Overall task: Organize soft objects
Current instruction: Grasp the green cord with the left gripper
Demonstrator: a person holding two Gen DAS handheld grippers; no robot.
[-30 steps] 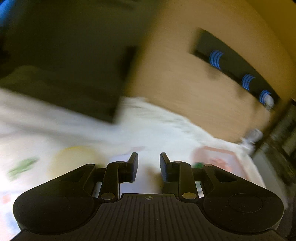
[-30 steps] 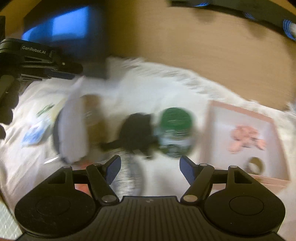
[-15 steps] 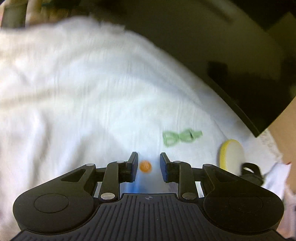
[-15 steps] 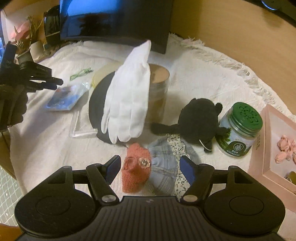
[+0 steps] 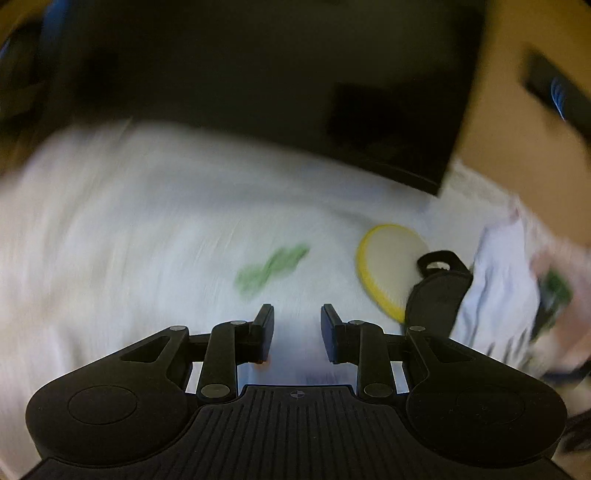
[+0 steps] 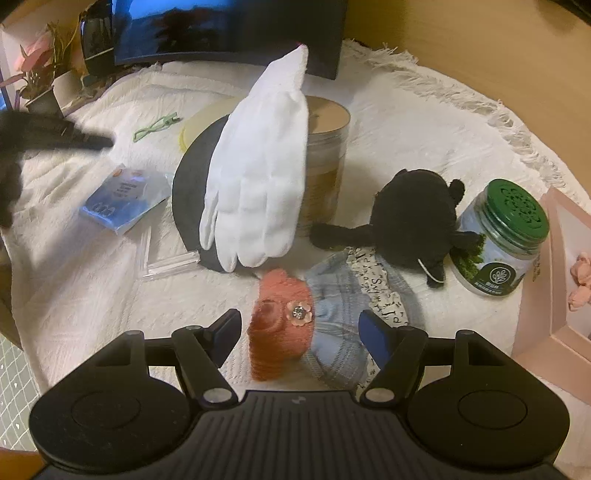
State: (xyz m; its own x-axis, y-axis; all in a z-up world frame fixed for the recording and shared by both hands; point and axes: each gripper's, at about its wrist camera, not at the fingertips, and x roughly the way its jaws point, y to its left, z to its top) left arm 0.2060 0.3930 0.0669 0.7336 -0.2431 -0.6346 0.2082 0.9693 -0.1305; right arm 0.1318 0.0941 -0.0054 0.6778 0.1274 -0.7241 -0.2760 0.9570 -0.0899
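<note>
In the right wrist view my right gripper point(image 6: 301, 332) is open and empty, low over a pink knitted piece with a flower button point(image 6: 280, 325) and a blue plaid cloth point(image 6: 343, 325). A white glove point(image 6: 262, 162) leans on a black cap point(image 6: 192, 192) and a jar with a tan lid point(image 6: 325, 147). A black plush toy point(image 6: 410, 214) lies to the right. In the blurred left wrist view my left gripper point(image 5: 297, 332) is open a little and empty above the white cloth point(image 5: 147, 240). The white glove point(image 5: 498, 277) shows at the right.
A green-lidded jar point(image 6: 498, 240) and a pink tray point(image 6: 554, 295) stand at the right. A blue packet point(image 6: 122, 199), clear strips point(image 6: 166, 258), green glasses point(image 6: 155, 123), a yellow-rimmed disc point(image 5: 391, 258), a dark monitor point(image 6: 229, 26) and a potted plant point(image 6: 37, 81) lie left and behind.
My left gripper has swung right, bringing the monitor, yellow disc and glove into view. My right gripper has moved slightly closer to the pink knitted piece.
</note>
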